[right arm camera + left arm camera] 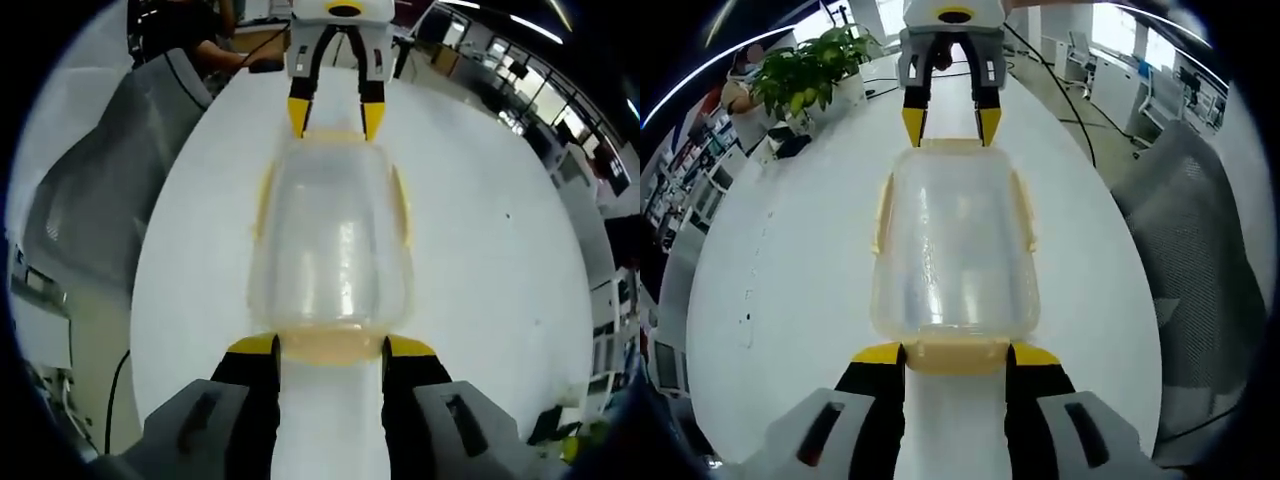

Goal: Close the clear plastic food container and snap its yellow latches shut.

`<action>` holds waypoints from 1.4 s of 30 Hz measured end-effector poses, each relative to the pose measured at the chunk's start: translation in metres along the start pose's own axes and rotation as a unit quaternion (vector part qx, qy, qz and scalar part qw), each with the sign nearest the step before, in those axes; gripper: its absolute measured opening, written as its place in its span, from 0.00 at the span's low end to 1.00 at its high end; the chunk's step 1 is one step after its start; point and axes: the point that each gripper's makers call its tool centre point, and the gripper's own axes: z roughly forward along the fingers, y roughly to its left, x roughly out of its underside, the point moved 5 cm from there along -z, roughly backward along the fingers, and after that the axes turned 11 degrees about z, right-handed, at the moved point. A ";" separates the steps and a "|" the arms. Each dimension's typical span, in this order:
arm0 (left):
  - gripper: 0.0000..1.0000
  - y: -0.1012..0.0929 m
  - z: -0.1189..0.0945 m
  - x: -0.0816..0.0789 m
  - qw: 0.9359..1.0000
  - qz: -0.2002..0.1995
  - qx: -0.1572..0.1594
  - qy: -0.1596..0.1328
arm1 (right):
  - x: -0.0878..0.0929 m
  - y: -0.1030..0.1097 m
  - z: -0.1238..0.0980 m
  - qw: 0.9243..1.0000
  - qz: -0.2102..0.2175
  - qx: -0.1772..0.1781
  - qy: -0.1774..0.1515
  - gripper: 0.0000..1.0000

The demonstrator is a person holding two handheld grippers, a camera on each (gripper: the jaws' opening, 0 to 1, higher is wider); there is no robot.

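Sitting flat on the white desk [790,260] is the clear plastic food container [955,250], lid on, with pale yellow latches along its edges. The two tools face each other across it, one at each short end.

In the left gripper view, the left tool [956,352] has its yellow-tipped jaws spread wide, one on either side of the near end latch [956,355], tips right up against the container's end. I can't tell if they're actually squeezing the latch or just bracketing it. The right tool [951,122] comes in at the far end, jaws also apart, tips just at the far rim. The long-side latches [1023,210] look folded down against the walls, though how firmly they're seated is hard to say.

The right gripper view gives the mirror picture: the right tool [331,346] straddles its own end latch [331,348] with jaws spread, and the left tool [336,118] sits at the opposite end.

Around the desk there's a potted plant [805,70] near the far-left corner in the left gripper view, a grey mesh office chair [1195,250] beside the desk, and a black cable [1065,105] trailing across the top.
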 end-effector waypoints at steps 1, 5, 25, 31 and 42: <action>0.33 0.000 0.000 0.000 1.000 0.000 0.000 0.000 | 0.000 0.000 0.000 1.000 0.000 -0.001 0.000 0.36; 0.33 0.000 0.000 0.000 1.000 -0.004 0.001 0.002 | 0.000 -0.002 0.002 1.000 -0.001 -0.004 0.000 0.36; 0.33 -0.002 -0.002 -0.001 1.000 -0.012 0.010 0.001 | 0.000 -0.003 0.003 1.000 -0.001 -0.012 0.005 0.36; 0.33 -0.001 -0.002 0.000 1.000 -0.010 0.008 0.004 | 0.000 -0.004 0.004 1.000 0.007 -0.007 0.002 0.37; 0.36 -0.004 -0.003 0.001 1.000 0.010 0.012 0.007 | 0.001 -0.003 0.004 1.000 0.029 -0.010 0.005 0.41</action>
